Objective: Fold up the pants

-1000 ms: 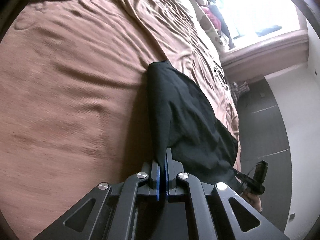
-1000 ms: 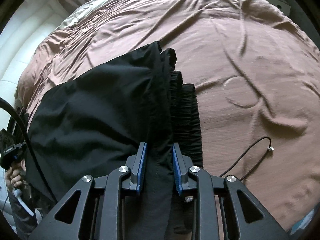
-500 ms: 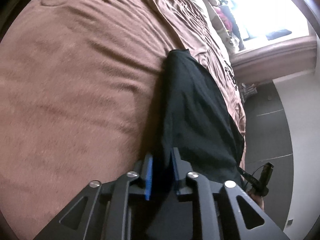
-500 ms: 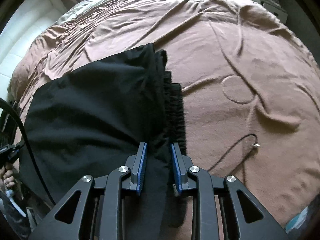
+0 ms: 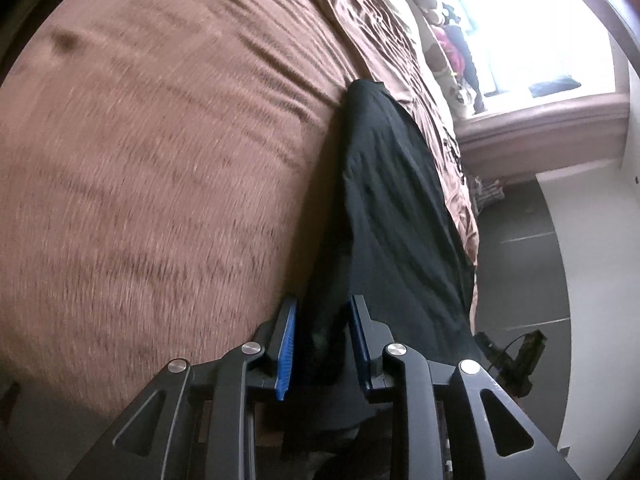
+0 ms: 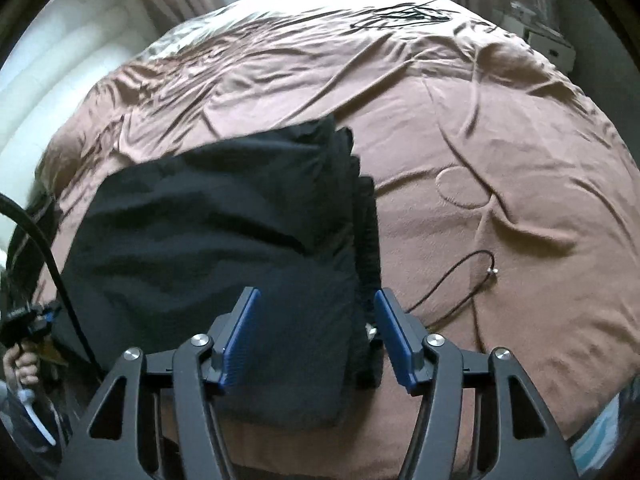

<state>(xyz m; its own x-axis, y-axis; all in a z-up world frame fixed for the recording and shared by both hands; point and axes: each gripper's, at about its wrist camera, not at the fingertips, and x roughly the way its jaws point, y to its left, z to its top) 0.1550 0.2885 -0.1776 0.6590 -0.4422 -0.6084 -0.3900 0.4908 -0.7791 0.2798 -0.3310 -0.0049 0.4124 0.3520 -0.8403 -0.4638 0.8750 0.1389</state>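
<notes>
Black pants [image 6: 224, 220] lie folded in a long band on the brown bed cover [image 6: 500, 140], the gathered waistband along their right edge. My right gripper [image 6: 316, 320] is over their near end; its jaws are opening and the blue pads stand clear of the cloth between them. In the left wrist view the pants [image 5: 392, 200] run away along the bed's right side. My left gripper [image 5: 322, 320] straddles a fold at their near end; its jaws are opening too, with gaps between the pads and the cloth.
A thin dark cable [image 6: 460, 276] with a metal plug lies on the cover right of the pants. A hand [image 6: 24, 364] holds the other gripper's handle at the left edge. Patterned pillows [image 5: 440, 40] and a bright window [image 5: 520, 20] are beyond; dark floor [image 5: 520, 260] borders the bed.
Both grippers were shut on the black cloth and now stand open around it. The pants have settled flatter on the bed, and both cameras have shifted along them.
</notes>
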